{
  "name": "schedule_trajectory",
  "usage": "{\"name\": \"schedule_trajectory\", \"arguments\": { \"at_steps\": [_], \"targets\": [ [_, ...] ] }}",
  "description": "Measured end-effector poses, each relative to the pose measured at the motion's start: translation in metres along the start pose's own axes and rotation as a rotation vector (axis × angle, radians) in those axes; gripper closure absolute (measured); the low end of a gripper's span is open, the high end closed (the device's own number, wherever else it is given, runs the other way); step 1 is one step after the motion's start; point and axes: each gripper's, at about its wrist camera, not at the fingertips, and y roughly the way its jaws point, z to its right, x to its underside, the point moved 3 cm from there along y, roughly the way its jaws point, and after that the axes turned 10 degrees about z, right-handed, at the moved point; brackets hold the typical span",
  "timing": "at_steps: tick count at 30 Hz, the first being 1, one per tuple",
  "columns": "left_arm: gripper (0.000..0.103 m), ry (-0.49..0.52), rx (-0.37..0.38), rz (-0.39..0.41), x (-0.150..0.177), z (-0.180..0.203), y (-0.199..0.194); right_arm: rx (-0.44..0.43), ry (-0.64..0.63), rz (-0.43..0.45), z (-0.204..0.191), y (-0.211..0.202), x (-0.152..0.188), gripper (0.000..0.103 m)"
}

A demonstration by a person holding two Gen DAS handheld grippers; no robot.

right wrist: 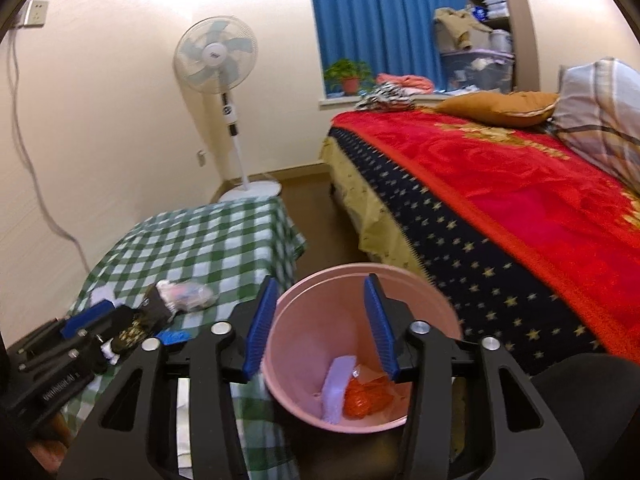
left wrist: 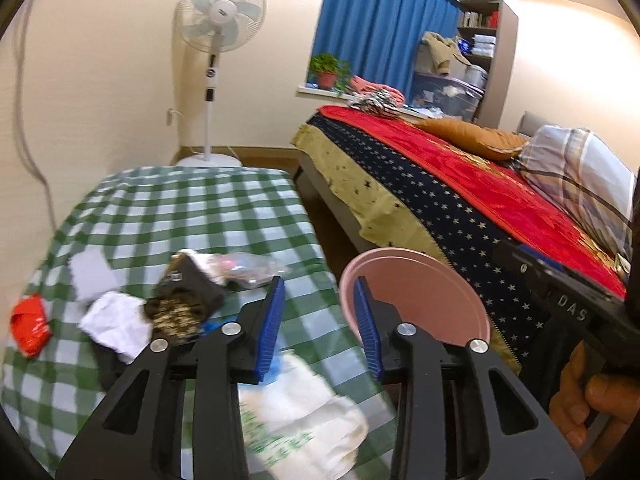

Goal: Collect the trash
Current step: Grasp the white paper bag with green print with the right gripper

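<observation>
The pink bin [right wrist: 360, 344] stands on the floor between the surface [right wrist: 208, 240] and the bed [right wrist: 500, 208], with an orange wrapper [right wrist: 366, 396] and a pale scrap [right wrist: 340, 384] already in it. The right gripper [right wrist: 320, 324] hangs above its mouth, jaws partly apart and holding nothing. The left gripper [left wrist: 320, 324] is also partly apart and empty, over the near edge of the surface.

The trash lies at about ten o'clock from the left gripper: a dark printed packet [left wrist: 186, 300], white crumpled paper [left wrist: 116, 320], a clear plastic wrapper [left wrist: 252, 266] and a red wrapper [left wrist: 30, 326]. The pieces overlap, so a grip may catch two and drop one on the floor.

The white bag [left wrist: 304, 412] is blurred, and its print is unreadable. The bottom of the bin is partly hidden.
</observation>
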Motion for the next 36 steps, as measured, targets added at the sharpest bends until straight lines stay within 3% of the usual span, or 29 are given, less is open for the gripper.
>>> {"name": "schedule_trajectory", "arguments": {
  "at_steps": [5,15,19,21,24,27,34,36],
  "targets": [
    [0.075,-0.021,-0.078,0.021,0.004,-0.026,-0.021,-0.053,-0.001,-0.063,-0.012,0.005,0.017,0.071],
    [0.076,-0.086,-0.225,0.085,0.017,-0.067,-0.056,-0.231,-0.016,-0.221,-0.061,0.023,0.058,0.072],
    [0.076,-0.130,-0.276,0.107,0.019,-0.082,-0.066,-0.286,-0.032,-0.275,-0.080,0.028,0.077,0.070],
    [0.076,-0.142,-0.299,0.117,0.020,-0.087,-0.069,-0.323,-0.039,-0.324,-0.088,0.031,0.088,0.063],
    [0.076,-0.164,-0.324,0.128,0.020,-0.097,-0.074,-0.337,-0.013,-0.367,-0.092,0.039,0.097,0.055],
    [0.076,-0.197,-0.342,0.125,0.023,-0.108,-0.075,-0.343,0.009,-0.417,-0.095,0.051,0.106,0.054],
    [0.076,-0.255,-0.383,0.085,0.032,-0.129,-0.060,-0.367,-0.040,-0.462,-0.110,0.057,0.123,0.055],
    [0.076,-0.262,-0.389,0.071,0.036,-0.132,-0.054,-0.374,-0.043,-0.473,-0.111,0.057,0.126,0.062]
  ]
}}
